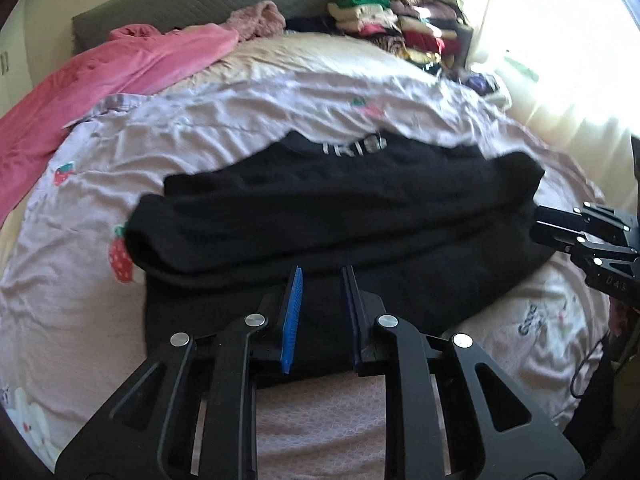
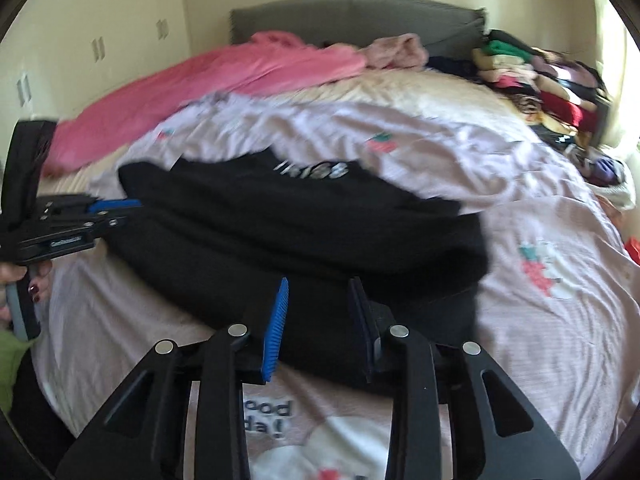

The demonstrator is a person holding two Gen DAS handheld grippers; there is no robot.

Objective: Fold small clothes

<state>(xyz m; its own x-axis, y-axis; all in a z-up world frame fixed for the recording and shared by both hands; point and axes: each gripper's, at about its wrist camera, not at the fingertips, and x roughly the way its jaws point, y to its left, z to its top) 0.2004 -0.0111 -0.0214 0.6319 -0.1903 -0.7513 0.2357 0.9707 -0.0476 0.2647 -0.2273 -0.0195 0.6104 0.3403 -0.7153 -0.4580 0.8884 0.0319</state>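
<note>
black garment (image 1: 340, 208) – folded, on pale strawberry-print bedcover (image 1: 100, 152) | left gripper (image 1: 320, 280) – jaws apart, nothing pinched | right gripper (image 2: 320, 292) – jaws apart over garment's near edge, empty

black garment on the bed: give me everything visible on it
The black garment looks like a soft knit, folded into stacked layers, with its long side running across the bed. White lettering, too blurred to read, shows near its far edge. It lies flat on the strawberry-print sheet. The left gripper and right gripper sit over its near edge, jaws parted, not clamping the cloth.
</note>
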